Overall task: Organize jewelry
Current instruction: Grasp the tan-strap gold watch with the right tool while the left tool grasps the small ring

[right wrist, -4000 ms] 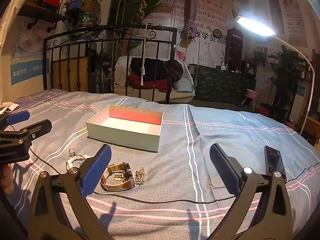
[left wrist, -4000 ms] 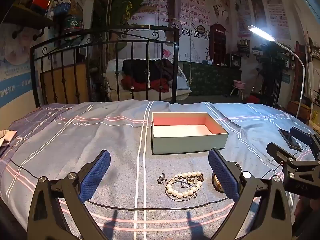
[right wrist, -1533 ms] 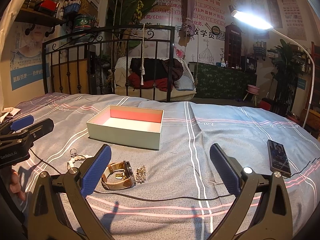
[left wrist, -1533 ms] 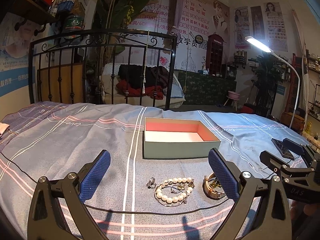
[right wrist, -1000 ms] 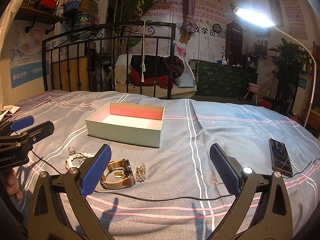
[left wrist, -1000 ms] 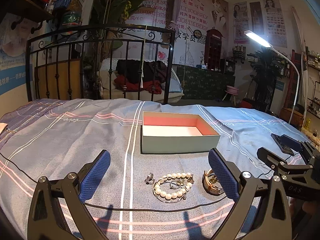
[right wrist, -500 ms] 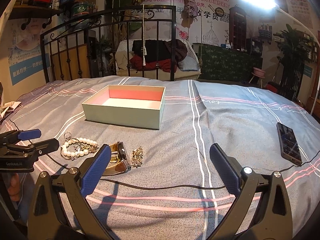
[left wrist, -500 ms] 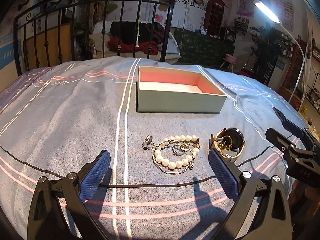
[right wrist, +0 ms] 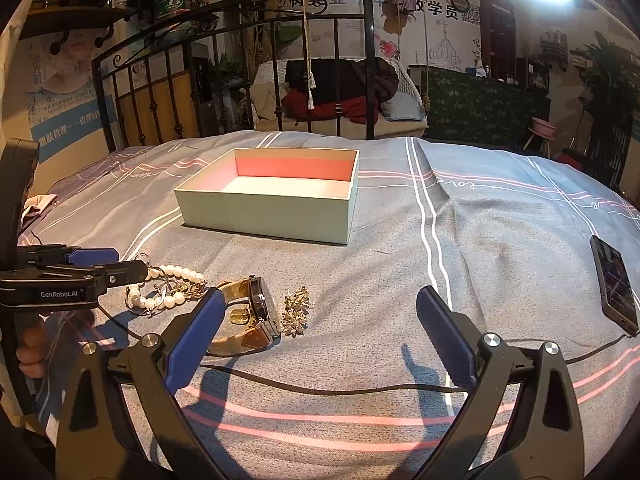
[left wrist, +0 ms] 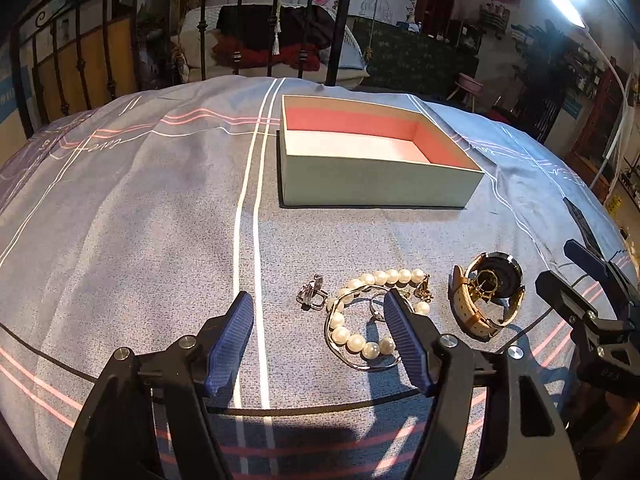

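Note:
A silver ring (left wrist: 312, 298), a pearl bracelet (left wrist: 360, 320) and a gold watch (left wrist: 486, 300) lie in a row on the grey striped bedspread. Behind them stands an open pale green box (left wrist: 376, 184) with a pink lining. My left gripper (left wrist: 317, 300) hovers low over the ring. Its jaws are closing, and the pads touch neither the ring nor the bracelet. My right gripper (right wrist: 320, 300) is open above the bedspread. The watch (right wrist: 248, 316) is by its left finger, and a small gold brooch (right wrist: 296, 310) lies just ahead. The box (right wrist: 272, 208) holds nothing.
A black phone (right wrist: 614, 284) lies on the bedspread at the right. A thin black cable (right wrist: 320, 384) crosses the cover in front of the jewelry. A black iron bed frame (right wrist: 240, 60) stands behind the box. A person's hand (right wrist: 30, 352) holds the left gripper.
Both grippers have dipped and moved forward toward the jewelry, which now looks larger. The left gripper's fingers have drawn closer together. The right gripper's fingers stay wide.

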Demonstrator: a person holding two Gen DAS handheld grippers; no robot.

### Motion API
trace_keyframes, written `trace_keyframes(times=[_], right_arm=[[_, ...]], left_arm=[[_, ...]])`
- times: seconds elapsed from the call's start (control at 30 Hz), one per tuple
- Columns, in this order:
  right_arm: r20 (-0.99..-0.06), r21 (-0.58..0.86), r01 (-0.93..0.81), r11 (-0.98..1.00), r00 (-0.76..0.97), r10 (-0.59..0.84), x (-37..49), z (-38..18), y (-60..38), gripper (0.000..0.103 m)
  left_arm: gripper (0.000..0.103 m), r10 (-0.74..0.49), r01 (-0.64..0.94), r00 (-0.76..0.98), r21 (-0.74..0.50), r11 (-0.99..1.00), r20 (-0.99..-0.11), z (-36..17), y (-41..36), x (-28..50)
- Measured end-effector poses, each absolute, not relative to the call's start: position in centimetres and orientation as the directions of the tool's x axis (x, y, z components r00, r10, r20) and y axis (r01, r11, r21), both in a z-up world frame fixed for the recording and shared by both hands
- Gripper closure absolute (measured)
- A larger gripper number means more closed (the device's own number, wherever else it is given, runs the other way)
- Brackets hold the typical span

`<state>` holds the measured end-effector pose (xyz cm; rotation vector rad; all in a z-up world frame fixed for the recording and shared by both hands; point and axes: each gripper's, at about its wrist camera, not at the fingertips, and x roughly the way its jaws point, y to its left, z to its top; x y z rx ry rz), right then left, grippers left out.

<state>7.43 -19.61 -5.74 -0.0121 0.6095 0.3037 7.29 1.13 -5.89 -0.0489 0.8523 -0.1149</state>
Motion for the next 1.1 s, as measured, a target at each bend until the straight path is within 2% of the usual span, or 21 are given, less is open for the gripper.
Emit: trace_keyframes(times=[0.07, 0.17, 0.43, 0.5, 0.57, 0.63, 0.77, 0.83, 0.93, 1.03, 1.1], right_arm=[[-0.568, 0.086, -0.286, 0.954, 0.773, 0.283, 7.7, -5.8, -19.5, 0.008], [-0.57, 0.096, -0.288, 0.953, 0.769, 0.29, 7.9, -6.0, -19.5, 0.008], [-0.578, 0.109, -0.309, 0.945, 0.753, 0.313, 8.2, -6.4, -19.3, 0.008], [-0.58, 0.108, -0.312, 0.944, 0.751, 0.315, 8.2, -6.4, -19.1, 0.008], [-0.582, 0.106, -0.315, 0.943, 0.749, 0.316, 8.4, -6.4, -19.0, 0.008], [-0.588, 0.111, -0.321, 0.941, 0.742, 0.322, 8.4, -6.5, -19.1, 0.014], [-0.621, 0.17, -0.334, 0.927, 0.694, 0.364, 9.6, -6.7, -18.8, 0.037], [-0.636, 0.177, -0.34, 0.923, 0.676, 0.371, 10.1, -6.7, -18.3, 0.039], [-0.66, 0.157, -0.362, 0.919, 0.654, 0.37, 10.5, -6.7, -17.2, 0.04], [-0.648, 0.129, -0.374, 0.918, 0.669, 0.364, 9.9, -6.4, -16.5, 0.041], [-0.637, 0.099, -0.368, 0.924, 0.69, 0.343, 9.4, -5.9, -16.3, 0.046]], left_arm=[[0.046, -0.11, 0.111, 0.644, -0.051, 0.993, -0.757, -6.0, 0.5, 7.6], [0.057, -0.127, 0.124, 0.613, -0.064, 0.99, -0.78, -6.3, 0.6, 8.0], [0.06, -0.119, 0.08, 0.629, -0.088, 0.993, -0.768, -5.6, 2.5, 8.9], [0.067, -0.121, 0.097, 0.622, -0.077, 0.992, -0.774, -5.9, 2.4, 9.6], [0.085, -0.123, 0.124, 0.615, -0.058, 0.991, -0.779, -6.4, 2.0, 10.1], [0.093, -0.138, 0.145, 0.613, -0.061, 0.988, -0.778, -6.7, 1.8, 10.3], [0.095, -0.14, 0.15, 0.628, -0.057, 0.987, -0.765, -6.8, 1.6, 10.3], [0.099, -0.139, 0.142, 0.638, -0.062, 0.988, -0.757, -6.7, 1.7, 10.1], [0.099, -0.136, 0.121, 0.652, -0.075, 0.99, -0.746, -6.3, 2.1, 9.8], [0.099, -0.139, 0.105, 0.667, -0.092, 0.99, -0.732, -5.7, 2.7, 9.4], [0.099, -0.148, 0.091, 0.677, -0.117, 0.989, -0.721, -5.2, 3.3, 9.2]])
